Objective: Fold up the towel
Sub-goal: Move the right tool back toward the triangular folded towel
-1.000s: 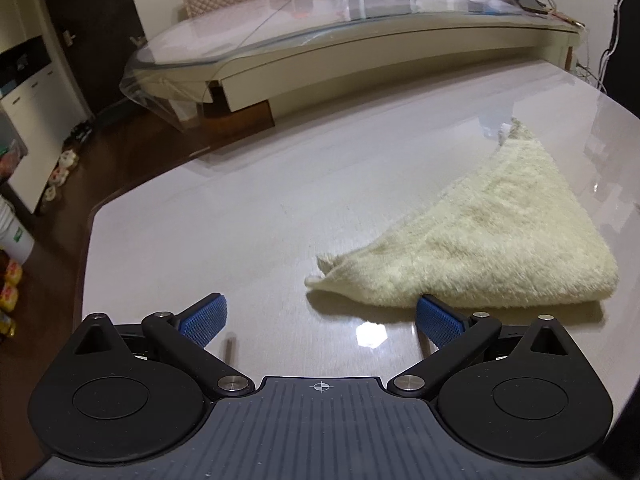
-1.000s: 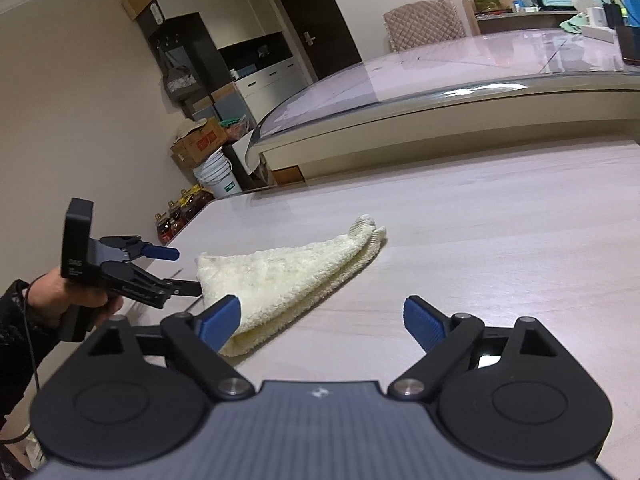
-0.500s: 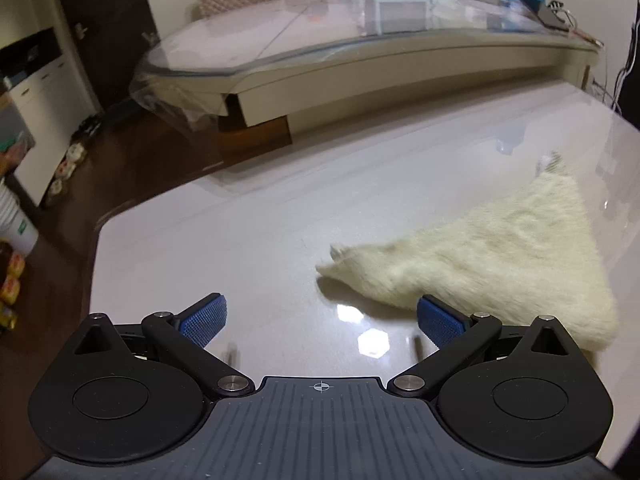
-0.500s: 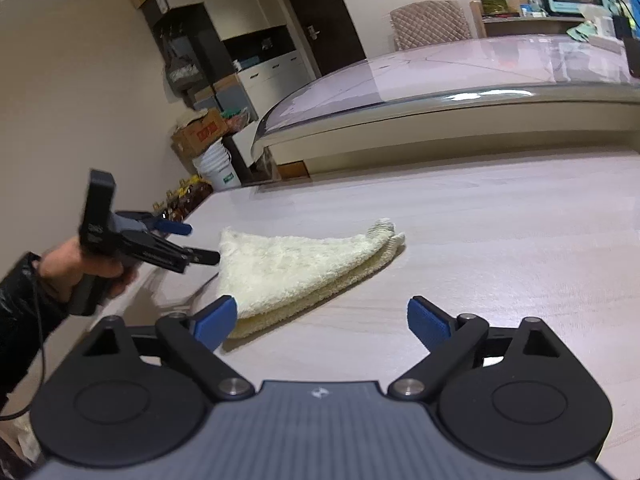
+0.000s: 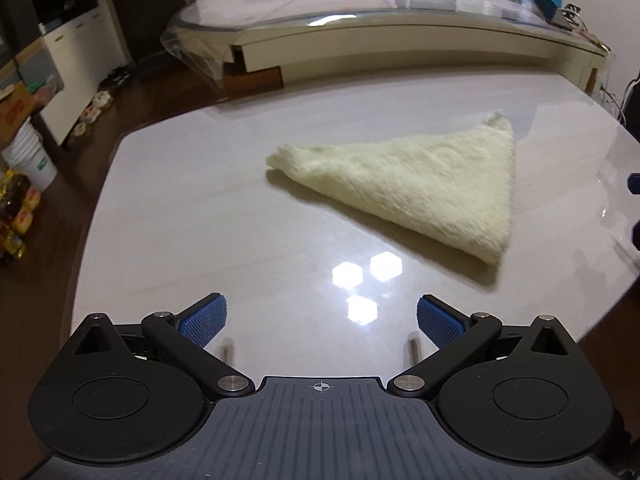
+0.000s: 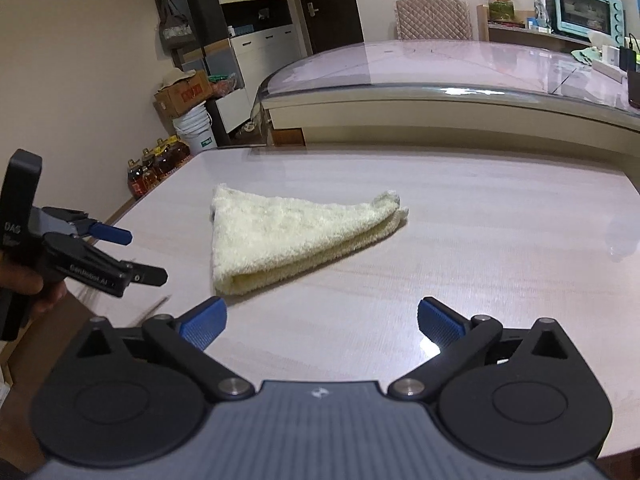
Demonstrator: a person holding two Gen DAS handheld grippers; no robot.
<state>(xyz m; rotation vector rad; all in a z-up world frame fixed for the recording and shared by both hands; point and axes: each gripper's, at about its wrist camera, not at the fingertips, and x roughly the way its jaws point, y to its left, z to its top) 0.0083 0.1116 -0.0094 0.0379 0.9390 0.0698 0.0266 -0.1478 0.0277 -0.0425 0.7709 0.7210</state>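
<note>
A cream towel (image 5: 420, 180) folded into a triangle lies flat on the pale glossy table (image 5: 180, 220). My left gripper (image 5: 320, 314) hovers over the table short of the towel, open, with only bare tabletop between its blue pads. In the right wrist view the same towel (image 6: 288, 236) shows its doubled edge toward me. My right gripper (image 6: 320, 314) is also short of it, its jaws opening wide with nothing between them. A hand holds the left gripper (image 6: 140, 256) out to the left of the towel, apart from it.
The table's (image 6: 500, 220) left edge drops to a dark floor with bottles (image 6: 156, 164) and white buckets (image 6: 196, 128). A second, glass-topped table (image 6: 440, 64) stands beyond, with a chair (image 6: 432, 20) and a toaster oven (image 6: 586, 10) behind it.
Both grippers have drawn back from the towel, which now lies farther off in both views. The left gripper has left the towel's near corner. The right jaws have spread slightly wider.
</note>
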